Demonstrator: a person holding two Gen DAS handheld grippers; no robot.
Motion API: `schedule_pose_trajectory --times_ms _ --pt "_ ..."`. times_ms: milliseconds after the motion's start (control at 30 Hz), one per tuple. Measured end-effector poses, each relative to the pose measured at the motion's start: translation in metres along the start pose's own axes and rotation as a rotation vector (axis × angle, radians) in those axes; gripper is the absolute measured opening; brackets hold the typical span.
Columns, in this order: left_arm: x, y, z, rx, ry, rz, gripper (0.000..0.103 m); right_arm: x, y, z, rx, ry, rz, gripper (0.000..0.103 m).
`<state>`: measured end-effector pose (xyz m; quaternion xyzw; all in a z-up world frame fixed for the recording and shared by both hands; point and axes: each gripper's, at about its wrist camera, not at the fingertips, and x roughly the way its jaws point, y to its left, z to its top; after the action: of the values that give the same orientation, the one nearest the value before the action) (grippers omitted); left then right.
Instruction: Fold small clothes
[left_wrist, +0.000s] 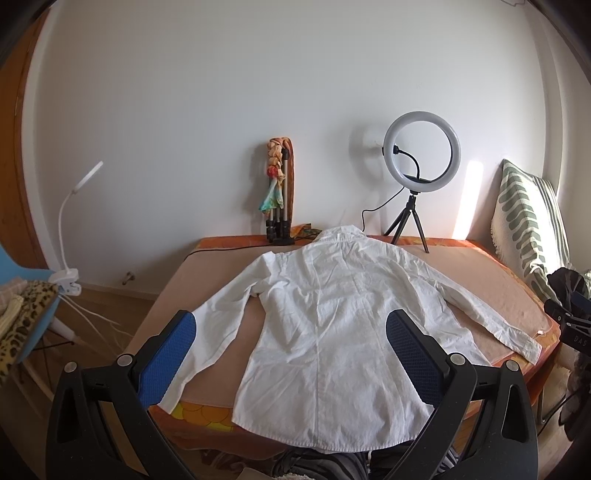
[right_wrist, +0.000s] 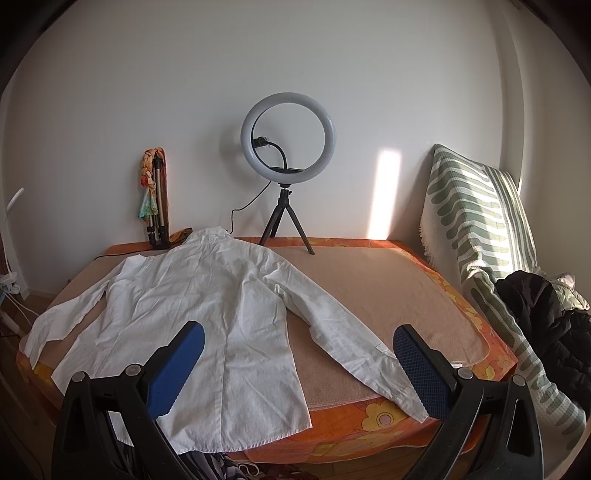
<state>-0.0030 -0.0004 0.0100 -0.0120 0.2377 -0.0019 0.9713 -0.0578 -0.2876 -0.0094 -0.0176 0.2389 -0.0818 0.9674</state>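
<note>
- A white shirt (left_wrist: 332, 317) lies back-up and flat on the table (left_wrist: 480, 273), collar toward the far wall, both sleeves spread out to the sides and its hem hanging just over the near edge.
- The left gripper (left_wrist: 291, 354) hovers above the near part of the shirt with its blue-padded fingers (left_wrist: 168, 362) spread wide, holding nothing.
- The right gripper (right_wrist: 299, 369) is likewise spread and empty, its fingers framing the shirt's right sleeve (the cuff lies near the table's front edge).
- A ring light (right_wrist: 289, 138) on a small tripod stands at the table's far edge, just beside the collar.
- A folded tripod (left_wrist: 279, 206) wrapped in colourful cloth leans against the wall.
- A striped cushion (right_wrist: 476, 221) stands to the right, with a dark jacket (right_wrist: 546, 314) beside it.
</note>
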Motion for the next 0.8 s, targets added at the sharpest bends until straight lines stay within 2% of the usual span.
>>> schedule_pose_trajectory --times_ms 800 --pt "-0.0001 -0.002 0.0015 -0.001 -0.003 -0.001 0.103 -0.0004 0.0047 -0.0014 -0.003 0.003 0.001 0.103"
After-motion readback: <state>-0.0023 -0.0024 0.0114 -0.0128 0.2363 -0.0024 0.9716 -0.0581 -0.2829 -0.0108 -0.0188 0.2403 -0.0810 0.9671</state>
